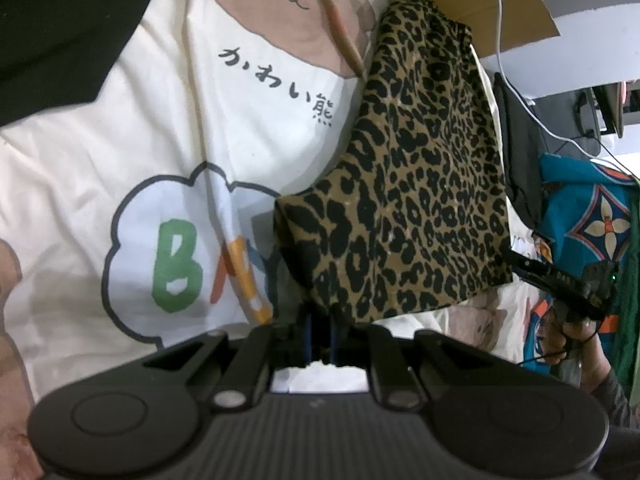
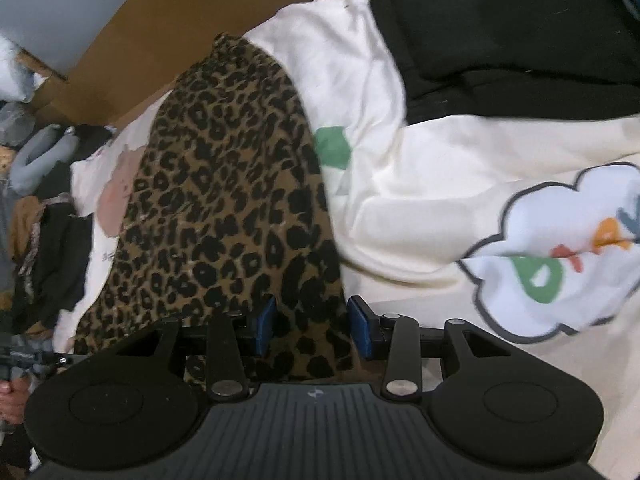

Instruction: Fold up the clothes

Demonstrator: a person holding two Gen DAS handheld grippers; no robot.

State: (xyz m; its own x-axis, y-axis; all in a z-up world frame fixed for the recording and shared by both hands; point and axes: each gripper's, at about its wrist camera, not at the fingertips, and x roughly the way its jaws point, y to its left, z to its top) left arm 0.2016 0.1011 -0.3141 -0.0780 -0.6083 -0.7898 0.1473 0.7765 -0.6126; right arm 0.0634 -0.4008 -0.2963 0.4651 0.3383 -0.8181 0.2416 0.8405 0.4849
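Observation:
A leopard-print garment point(image 1: 420, 180) lies folded on a cream bear-print blanket point(image 1: 100, 140). My left gripper point(image 1: 320, 338) is shut on its near lower corner, the blue pads pressed close together. In the right wrist view the same garment point(image 2: 224, 200) runs away from me, and its near end sits between the wide-apart blue pads point(image 2: 266, 324) of my right gripper point(image 2: 313, 326), which is open. The right gripper point(image 1: 560, 280) also shows in the left wrist view, at the garment's right corner, held by a hand.
A black garment point(image 2: 500, 32) lies on the blanket point(image 2: 420, 168) beyond the leopard print. A cardboard box point(image 2: 160, 20) stands behind. A white cable point(image 1: 500, 40) hangs at the right, near a teal patterned cloth point(image 1: 580, 208). Dark clothes point(image 2: 52, 248) are piled at the left.

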